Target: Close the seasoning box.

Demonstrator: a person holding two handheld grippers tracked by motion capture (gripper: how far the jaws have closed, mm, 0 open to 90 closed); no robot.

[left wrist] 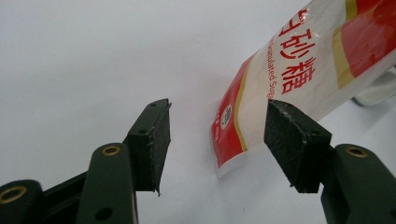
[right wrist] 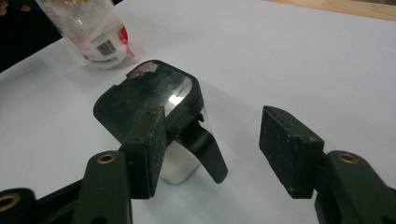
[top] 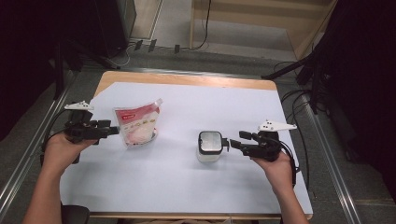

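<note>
Currently holding nothing: left claw (top: 113,130) at centre left of the high view, wide apart, pads (left wrist: 152,140) clear of the sugar pouch (top: 137,125) just ahead. Right claw (top: 232,142) at centre right, likewise apart, with nothing pressed between its pads (right wrist: 289,154).

Stands on the white surface (top: 187,182), left of centre in the high view, this pouch; long axis bottom to top, leaning a little, sealed top edge uppermost. Slants up toward the upper right of the left gripper view (left wrist: 299,74), printed face to that claw (left wrist: 215,123), lower corner nearest the gap.

Sits upright right of centre, the lidded jar (top: 209,146); black lid up, black tab (right wrist: 205,149) pointing down and toward the right claw (right wrist: 210,133).

Likely trouble:
- Soft and leaning, so probably easy to topple with a nudge from one pad before both close.
- Only a corner within reach, so may fold or slip out when pinched.
- Could catch the tab rather than the jar body and tip the jar or pop the lid.
</note>
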